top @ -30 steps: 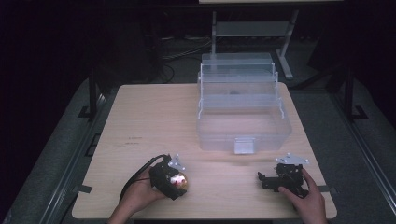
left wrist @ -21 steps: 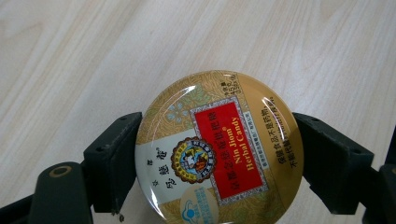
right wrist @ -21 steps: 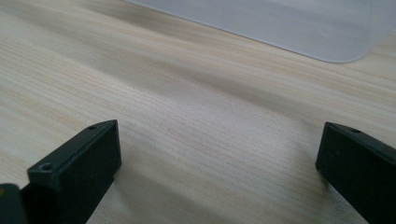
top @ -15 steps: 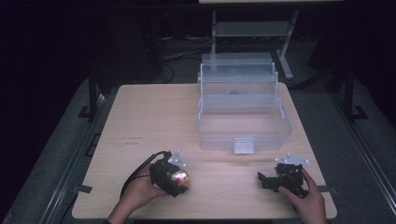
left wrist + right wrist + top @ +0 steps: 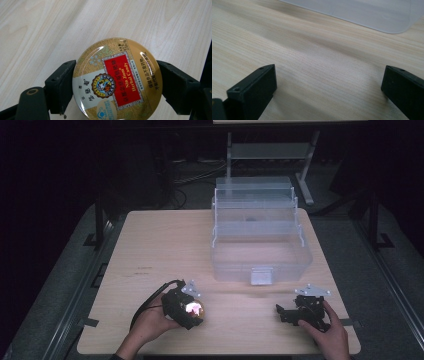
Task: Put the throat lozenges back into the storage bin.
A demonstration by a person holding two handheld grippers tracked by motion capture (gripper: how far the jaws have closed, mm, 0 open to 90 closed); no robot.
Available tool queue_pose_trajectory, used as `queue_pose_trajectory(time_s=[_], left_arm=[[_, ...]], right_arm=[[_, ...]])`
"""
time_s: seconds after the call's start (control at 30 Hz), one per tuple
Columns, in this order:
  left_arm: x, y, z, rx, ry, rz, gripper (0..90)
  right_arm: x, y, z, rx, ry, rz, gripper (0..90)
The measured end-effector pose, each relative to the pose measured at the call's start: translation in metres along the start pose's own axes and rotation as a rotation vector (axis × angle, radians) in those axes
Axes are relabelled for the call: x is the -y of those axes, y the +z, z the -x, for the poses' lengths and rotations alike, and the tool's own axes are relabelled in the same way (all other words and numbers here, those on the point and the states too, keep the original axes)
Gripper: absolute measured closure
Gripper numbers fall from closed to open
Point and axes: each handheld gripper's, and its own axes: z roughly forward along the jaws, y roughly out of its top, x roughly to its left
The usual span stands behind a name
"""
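Wood made up the big table point(image 5: 165, 245), pale and light, with dark floor all around it. On the far right part of the table stood a clear plastic tool box point(image 5: 257, 237) with its lid up and its see-through trays stepped back one above the other. A small dark spot showed in one tray, but it was too blurry to tell what it was.

Near the front edge, the person's left hand point(image 5: 147, 325) held the left gripper point(image 5: 192, 309), well apart from the box. Its two black jaws were shut tight on a round gold candy tin point(image 5: 117, 80), one jaw pressed on each side. The tin had a red label with the words "Nin Jiom Herbal Candy" on its shiny lid. In the left gripper view the tin sat over the table wood, lid facing the camera.

At the front right, the person's right hand point(image 5: 327, 332) held the right gripper point(image 5: 285, 312) low over the table. Its jaws stood wide apart with nothing between them but bare wood. A corner of the clear box lay just ahead of it in the right gripper view.
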Motion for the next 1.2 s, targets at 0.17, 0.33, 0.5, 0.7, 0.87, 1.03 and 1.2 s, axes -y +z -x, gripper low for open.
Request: queue_pose_trajectory(time_s=[0.17, 0.33, 0.5, 0.7, 0.87, 1.03, 1.2], left_arm=[[-0.002, -0.001, -0.001, -0.002, -0.004, 0.006, 19.5], [-0.005, -0.003, -0.002, -0.001, -0.001, 0.007, 19.5], [-0.008, -0.006, -0.004, -0.005, -0.004, 0.019, 19.5], [-0.012, -0.01, -0.007, -0.011, -0.004, 0.024, 19.5], [-0.016, -0.015, -0.01, -0.013, 0.0, 0.031, 19.5], [-0.02, -0.018, -0.012, -0.019, 0.01, 0.029, 19.5], [-0.024, -0.02, -0.014, -0.017, 0.005, 0.034, 19.5]], right_arm=[[0.0, 0.0, 0.0, 0.0, 0.0, 0.0, 0.0], [0.0, 0.0, 0.0, 0.0, 0.0, 0.0, 0.0], [0.0, 0.0, 0.0, 0.0, -0.001, -0.001, 0.0], [0.0, 0.0, 0.0, 0.0, -0.002, -0.001, 0.0], [0.0, 0.0, 0.0, 0.0, -0.002, -0.001, 0.0], [0.0, 0.0, 0.0, 0.0, -0.001, -0.001, 0.0], [0.0, 0.0, 0.0, 0.0, -0.001, -0.001, 0.0]])
